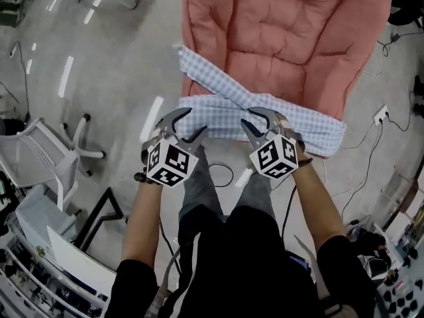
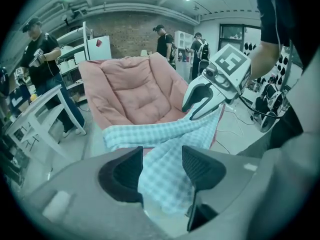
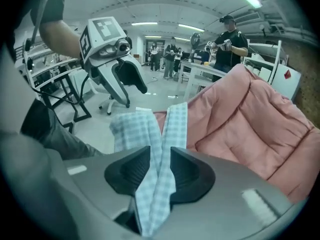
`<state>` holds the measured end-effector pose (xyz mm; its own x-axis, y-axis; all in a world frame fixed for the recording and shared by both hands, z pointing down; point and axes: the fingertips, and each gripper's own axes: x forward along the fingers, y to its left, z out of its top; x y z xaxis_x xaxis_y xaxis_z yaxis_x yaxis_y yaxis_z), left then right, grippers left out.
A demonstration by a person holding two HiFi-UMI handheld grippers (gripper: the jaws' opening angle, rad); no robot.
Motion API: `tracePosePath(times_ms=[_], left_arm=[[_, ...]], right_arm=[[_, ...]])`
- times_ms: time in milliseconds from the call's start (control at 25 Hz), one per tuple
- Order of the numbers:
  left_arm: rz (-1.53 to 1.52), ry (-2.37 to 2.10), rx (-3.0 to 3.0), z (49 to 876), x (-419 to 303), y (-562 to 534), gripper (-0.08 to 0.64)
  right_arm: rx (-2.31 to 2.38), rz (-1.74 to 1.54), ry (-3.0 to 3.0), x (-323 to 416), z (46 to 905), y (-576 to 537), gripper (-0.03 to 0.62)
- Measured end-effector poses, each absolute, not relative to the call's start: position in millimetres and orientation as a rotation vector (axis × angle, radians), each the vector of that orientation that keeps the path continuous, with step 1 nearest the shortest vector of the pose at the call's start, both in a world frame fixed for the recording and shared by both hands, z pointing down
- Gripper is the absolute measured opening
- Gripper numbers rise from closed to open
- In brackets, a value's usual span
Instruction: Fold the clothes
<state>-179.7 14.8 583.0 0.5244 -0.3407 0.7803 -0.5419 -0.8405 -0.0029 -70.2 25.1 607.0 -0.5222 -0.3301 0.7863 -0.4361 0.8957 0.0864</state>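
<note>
A blue-and-white checked cloth (image 1: 225,114) lies across the near edge of a pink quilted cushion (image 1: 285,38) on the floor. My left gripper (image 1: 189,128) holds the cloth's near left part. In the left gripper view the cloth (image 2: 165,134) fills the gap of the left gripper (image 2: 162,156) and hangs below the pads. My right gripper (image 1: 252,123) holds the near right part. In the right gripper view the right gripper (image 3: 160,156) pinches a narrow bunch of cloth (image 3: 175,124). Each view shows the other gripper: the right (image 2: 202,101), the left (image 3: 127,86).
A white office chair (image 1: 73,151) and a black stand (image 1: 106,211) are at the left. Cables (image 1: 222,174) lie on the floor by my legs, and a wall socket (image 1: 381,114) is at the right. People (image 2: 40,54) stand by tables (image 3: 200,74) behind the cushion.
</note>
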Motion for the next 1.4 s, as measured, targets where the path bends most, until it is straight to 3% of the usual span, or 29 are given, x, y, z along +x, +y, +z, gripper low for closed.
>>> tracePosePath(times_ms=[240,480,1400], left_arm=[[1.214,-0.66,2.565,577,-261,-44,0.245],[1.269,-0.545,2.607,594,-299,-96,0.232],[1.66,-0.039,2.748,731,-268,-220,0.202]], right_arm=[[0.672,0.19,-2.126,-138,592,-40,0.126],[0.811,0.247,-2.068,-146,590,-72,0.124],[0.749,0.425,-2.024,-136,679,-95,0.123]])
